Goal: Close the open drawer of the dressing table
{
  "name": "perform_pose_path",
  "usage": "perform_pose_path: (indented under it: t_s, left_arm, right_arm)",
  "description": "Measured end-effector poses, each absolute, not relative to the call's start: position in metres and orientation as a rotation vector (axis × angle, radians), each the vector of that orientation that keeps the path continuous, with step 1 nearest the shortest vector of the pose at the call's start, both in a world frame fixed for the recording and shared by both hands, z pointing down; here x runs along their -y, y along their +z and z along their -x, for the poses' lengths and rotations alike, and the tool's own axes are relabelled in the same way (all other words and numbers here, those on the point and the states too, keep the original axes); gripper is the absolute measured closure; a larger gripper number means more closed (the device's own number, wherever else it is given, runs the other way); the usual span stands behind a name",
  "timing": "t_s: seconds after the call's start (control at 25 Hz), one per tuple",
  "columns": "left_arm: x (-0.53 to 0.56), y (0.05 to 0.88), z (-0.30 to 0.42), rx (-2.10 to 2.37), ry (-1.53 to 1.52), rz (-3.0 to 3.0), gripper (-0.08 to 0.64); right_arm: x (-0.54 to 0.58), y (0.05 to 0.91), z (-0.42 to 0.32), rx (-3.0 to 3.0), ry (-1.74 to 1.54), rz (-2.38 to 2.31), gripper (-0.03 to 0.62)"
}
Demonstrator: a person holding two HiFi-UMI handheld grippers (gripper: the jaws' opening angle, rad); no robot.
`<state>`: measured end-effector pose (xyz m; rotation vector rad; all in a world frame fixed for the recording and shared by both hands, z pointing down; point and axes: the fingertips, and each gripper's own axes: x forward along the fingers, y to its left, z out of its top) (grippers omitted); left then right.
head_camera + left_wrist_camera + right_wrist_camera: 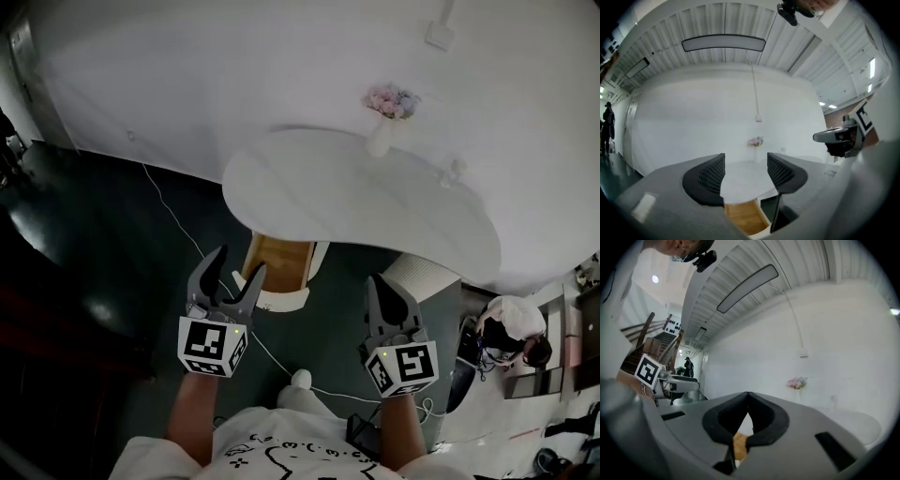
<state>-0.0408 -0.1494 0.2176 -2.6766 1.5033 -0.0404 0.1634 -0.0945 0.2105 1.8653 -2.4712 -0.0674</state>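
Observation:
The white dressing table (319, 183) stands against a white wall. Its drawer (278, 262) is pulled out toward me, showing a wooden inside and a white front panel. My left gripper (237, 265) hovers open just in front of the drawer front, with nothing between its fingers. In the left gripper view the open left gripper (746, 161) frames the tabletop (745, 180), and the drawer (745, 218) lies below it. My right gripper (379, 283) is shut and empty, off to the right of the drawer. In the right gripper view the right gripper (748, 393) points level at the table.
A white vase of pink flowers (389, 108) and a small white object (457, 171) stand on the tabletop. A white cylindrical piece (422, 277) sits under the table's right side. A white cable (169, 211) runs over the dark floor. A person (511, 328) sits at the lower right.

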Motion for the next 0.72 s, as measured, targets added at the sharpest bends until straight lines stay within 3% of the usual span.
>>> perform_pose_path:
  t_s: [0.36, 0.72]
  left_arm:
    - [0.187, 0.244, 0.019, -1.624, -0.162, 2.644, 0.285]
    - [0.184, 0.329, 0.018, -1.648, -0.385, 2.772, 0.285]
  right_arm:
    - [0.151, 0.239, -0.19, 2.529, 0.032, -1.729, 0.597]
    - [0.153, 0.311, -0.186, 2.484, 0.274, -1.679, 0.597]
